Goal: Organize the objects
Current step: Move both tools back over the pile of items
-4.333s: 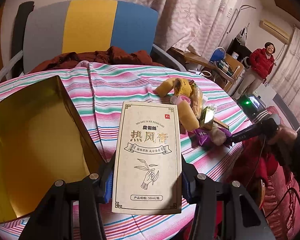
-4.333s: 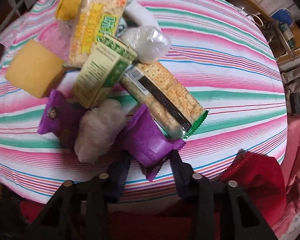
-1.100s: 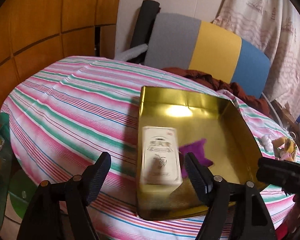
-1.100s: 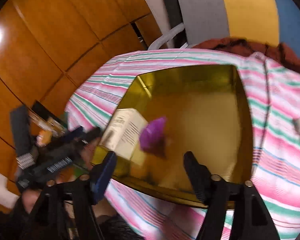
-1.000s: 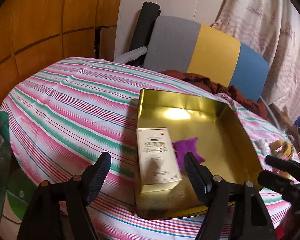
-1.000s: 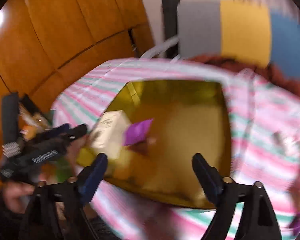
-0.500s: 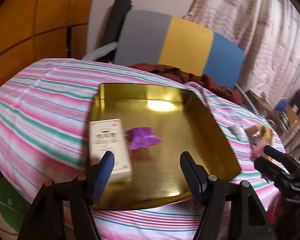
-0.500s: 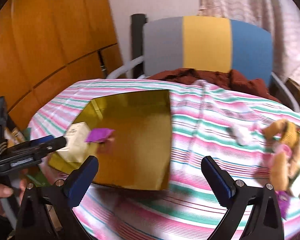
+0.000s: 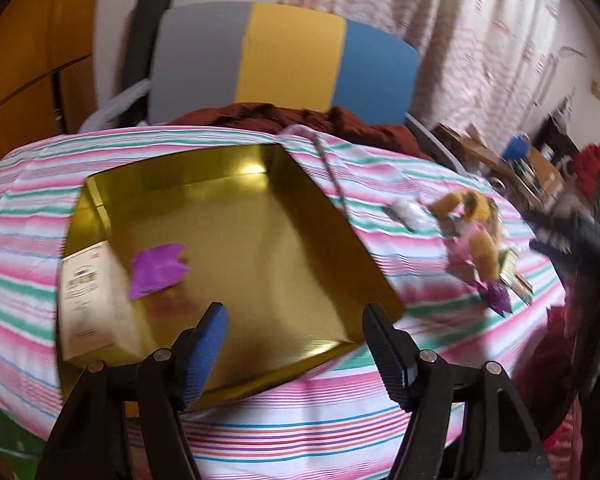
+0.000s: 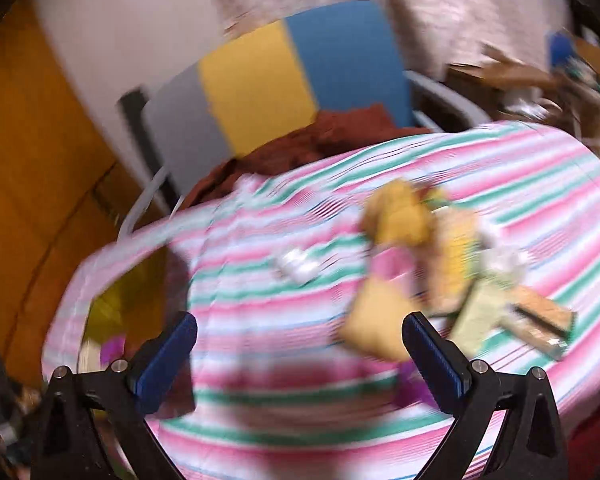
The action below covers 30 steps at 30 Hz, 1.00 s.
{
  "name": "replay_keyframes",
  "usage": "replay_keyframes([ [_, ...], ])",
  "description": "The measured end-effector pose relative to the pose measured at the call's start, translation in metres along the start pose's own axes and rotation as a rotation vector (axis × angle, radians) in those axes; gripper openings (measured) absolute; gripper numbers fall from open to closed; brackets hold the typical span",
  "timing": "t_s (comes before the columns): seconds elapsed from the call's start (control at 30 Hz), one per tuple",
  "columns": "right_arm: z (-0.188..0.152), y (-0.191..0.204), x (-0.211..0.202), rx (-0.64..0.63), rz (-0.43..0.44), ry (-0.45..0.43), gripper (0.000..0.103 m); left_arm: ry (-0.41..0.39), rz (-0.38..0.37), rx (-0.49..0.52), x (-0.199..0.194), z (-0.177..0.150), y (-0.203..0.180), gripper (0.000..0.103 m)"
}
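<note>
Table (image 9: 340,412) fills both views, round and covered with a cloth striped in pink, green and white. Behind it stands a chair (image 9: 284,56) with a backrest in grey, yellow and blue panels, and a crumpled rust-brown cloth (image 9: 300,120) lies on its seat at the table's far edge.

On the cloth sits a shallow square gold metal tin (image 9: 324,216), open at the top, with its near corner just ahead of the left gripper (image 9: 294,344). Inside the tin, against its left wall, lies a cream rectangular carton with printed text (image 9: 88,300), and a small purple foil packet (image 9: 158,264) rests just beside it on the tin floor.

To the right of the tin, well apart from it, is a loose heap of snacks and small goods (image 10: 440,264): yellow packets, a pink wrapper, a pale green box, a pack of crackers, with a purple packet at its near edge. Blur hides the finer detail. A small white wrapped item (image 10: 298,266) lies alone between the heap and the tin.

Left gripper hovers above the tin's near corner, jaws spread wide and holding nothing. The right gripper (image 10: 300,354) hangs over the table near the heap, jaws also wide apart and empty.
</note>
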State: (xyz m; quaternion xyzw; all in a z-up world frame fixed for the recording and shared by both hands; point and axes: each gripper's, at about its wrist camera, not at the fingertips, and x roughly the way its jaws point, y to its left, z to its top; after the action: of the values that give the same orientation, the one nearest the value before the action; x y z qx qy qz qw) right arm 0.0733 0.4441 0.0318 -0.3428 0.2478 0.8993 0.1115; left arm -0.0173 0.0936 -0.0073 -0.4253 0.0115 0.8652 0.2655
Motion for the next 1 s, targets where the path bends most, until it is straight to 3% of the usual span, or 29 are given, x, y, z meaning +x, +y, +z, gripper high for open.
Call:
replay_keyframes([
  [0.17, 0.020, -0.077, -0.012, 0.196, -0.047, -0.116, 0.103, -0.003, -0.080, 0.083, 0.007, 0.013, -0.043, 0.070],
  [0.27, 0.013, -0.113, -0.004, 0.337, -0.048, -0.106, 0.103, 0.014, -0.149, 0.126, 0.016, 0.021, -0.070, 0.070],
  [0.33, 0.012, -0.128, -0.003, 0.431, 0.012, -0.108, 0.103, 0.045, -0.180, 0.142, 0.030, 0.027, -0.089, 0.070],
  [0.57, 0.013, -0.129, 0.002, 0.447, 0.106, -0.090, 0.103, 0.143, -0.286, 0.205, 0.075, 0.036, -0.153, 0.070],
  [0.73, 0.009, -0.129, 0.001, 0.465, 0.157, -0.100, 0.103, 0.176, -0.363, 0.187, 0.101, 0.047, -0.186, 0.070],
  [1.0, 0.009, -0.124, 0.005, 0.454, 0.194, -0.092, 0.103, 0.228, -0.379, 0.195, 0.147, 0.059, -0.224, 0.070],
])
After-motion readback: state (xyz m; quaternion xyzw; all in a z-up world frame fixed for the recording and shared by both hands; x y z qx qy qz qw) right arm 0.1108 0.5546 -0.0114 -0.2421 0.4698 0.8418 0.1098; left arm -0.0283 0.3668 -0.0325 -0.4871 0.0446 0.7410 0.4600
